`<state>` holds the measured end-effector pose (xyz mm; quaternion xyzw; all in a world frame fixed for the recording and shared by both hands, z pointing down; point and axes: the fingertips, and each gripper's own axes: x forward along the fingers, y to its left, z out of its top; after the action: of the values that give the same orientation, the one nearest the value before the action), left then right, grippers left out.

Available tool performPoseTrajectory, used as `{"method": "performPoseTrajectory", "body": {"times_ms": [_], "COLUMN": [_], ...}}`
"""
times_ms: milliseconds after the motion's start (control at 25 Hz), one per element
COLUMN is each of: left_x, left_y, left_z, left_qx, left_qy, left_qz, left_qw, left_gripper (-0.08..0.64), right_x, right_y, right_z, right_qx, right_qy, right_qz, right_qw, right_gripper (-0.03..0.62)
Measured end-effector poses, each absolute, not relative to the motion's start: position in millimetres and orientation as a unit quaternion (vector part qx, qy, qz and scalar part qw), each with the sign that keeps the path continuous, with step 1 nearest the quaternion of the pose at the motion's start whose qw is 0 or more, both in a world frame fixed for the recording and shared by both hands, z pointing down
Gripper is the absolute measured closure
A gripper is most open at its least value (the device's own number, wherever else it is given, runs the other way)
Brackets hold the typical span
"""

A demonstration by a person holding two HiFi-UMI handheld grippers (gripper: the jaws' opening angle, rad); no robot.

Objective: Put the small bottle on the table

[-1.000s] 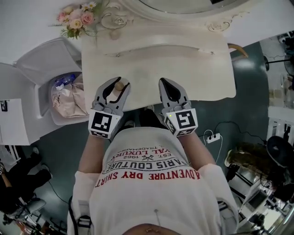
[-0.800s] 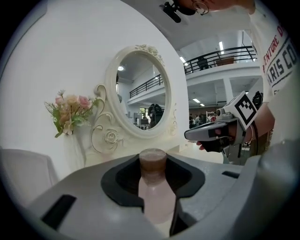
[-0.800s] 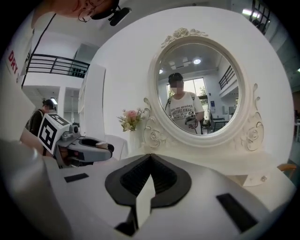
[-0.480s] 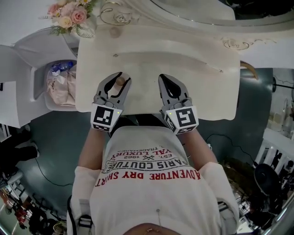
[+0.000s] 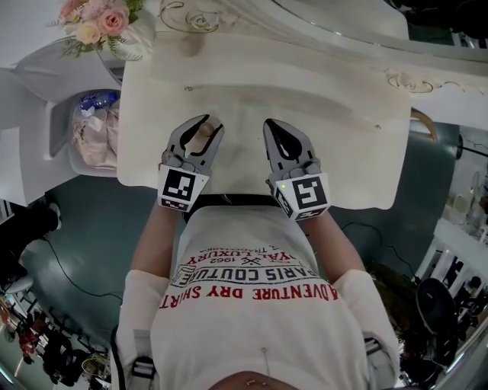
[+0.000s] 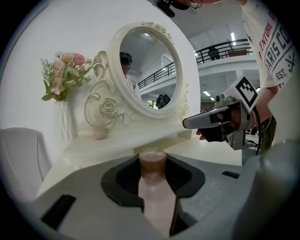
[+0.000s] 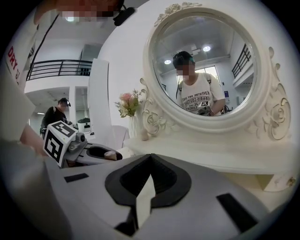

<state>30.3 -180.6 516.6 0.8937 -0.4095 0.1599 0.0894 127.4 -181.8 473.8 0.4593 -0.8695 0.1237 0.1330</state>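
Note:
The small bottle [image 5: 204, 132] is pale pink with a brown cap [image 6: 152, 161]. It stands upright between the jaws of my left gripper [image 5: 206, 126], which is shut on its body [image 6: 157, 199]. That gripper hovers over the front left part of the white dressing table [image 5: 343, 99]. My right gripper [image 5: 276, 129] is level with it, a short way to the right, with its jaws together and nothing in them [image 7: 149, 159]. Each gripper shows in the other's view: the left gripper [image 7: 101, 152] with the bottle, and the right gripper [image 6: 187, 124] held by a hand.
An oval mirror [image 6: 150, 65] in an ornate white frame stands at the table's back. A bunch of pink flowers [image 5: 95, 23] is at the back left corner, and a small pale jar [image 6: 99, 133] sits near it. A bin with a plastic bag [image 5: 91, 137] stands on the floor left of the table.
Both grippers have moved forward from the table's front edge to over its top. The bottle stays in the left gripper and the right gripper stays shut.

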Motion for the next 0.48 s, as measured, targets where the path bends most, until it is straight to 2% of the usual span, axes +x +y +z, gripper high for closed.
{"method": "performPoseTrajectory", "body": {"times_ms": [480], "left_x": [35], "left_y": [-182], "left_z": [541], "left_qx": [0.889], "left_qy": [-0.412], "left_qz": [0.18], "left_qw": [0.085], "left_gripper": [0.423], "right_x": [136], "right_y": [-183], "right_z": [491], "right_qx": [0.459], "right_qy": [-0.865], "right_qz": [0.144], "right_qw": [0.141], "right_gripper": [0.592]}}
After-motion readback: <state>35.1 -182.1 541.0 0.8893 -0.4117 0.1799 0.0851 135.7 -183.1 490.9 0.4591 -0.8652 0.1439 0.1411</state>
